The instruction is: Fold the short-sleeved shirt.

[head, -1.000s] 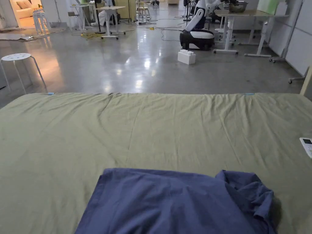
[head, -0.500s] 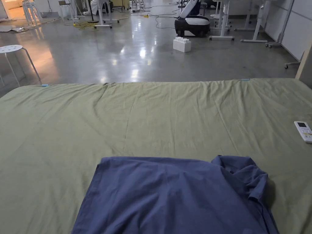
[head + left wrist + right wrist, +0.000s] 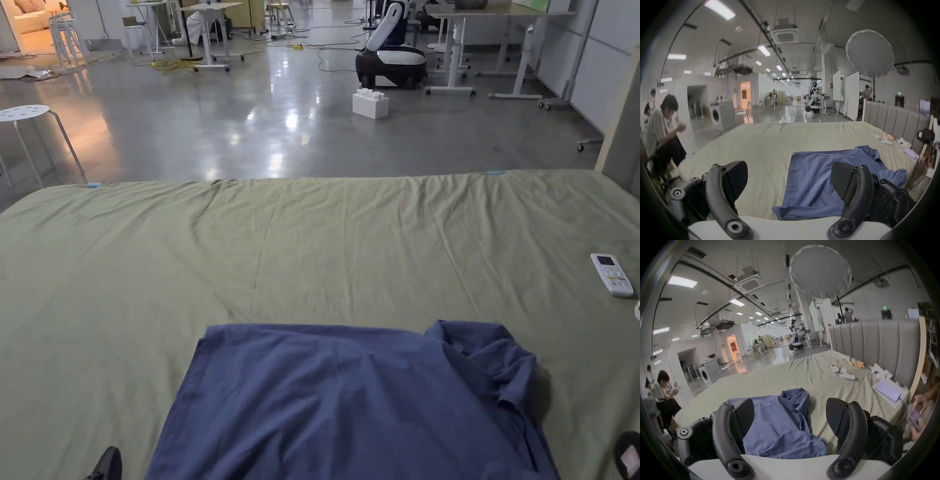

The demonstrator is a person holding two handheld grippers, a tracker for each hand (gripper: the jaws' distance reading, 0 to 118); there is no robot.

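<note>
A blue short-sleeved shirt [image 3: 350,406] lies on the green sheet of a bed [image 3: 312,250], near its front edge, with the collar bunched at the right [image 3: 500,362]. In the left gripper view the left gripper [image 3: 789,177] is open over the sheet, just off the shirt's [image 3: 815,178] left edge, holding nothing. The right gripper [image 3: 790,415] is open above the shirt [image 3: 778,418], left of its collar side, with nothing between its jaws. Dark tips show at the bottom corners of the head view, the left gripper [image 3: 106,465] and the right gripper [image 3: 628,453].
A white remote [image 3: 611,274] lies on the sheet at the right. More small items and a padded headboard [image 3: 875,345] line the bed's right side. A stool [image 3: 28,115] and a wheeled robot [image 3: 390,59] stand on the floor beyond. A person [image 3: 661,129] sits to the left.
The head camera has tilted, so the whole picture shifted. Dark gripper tips have come into the bottom corners of the head view. The shirt lies as before.
</note>
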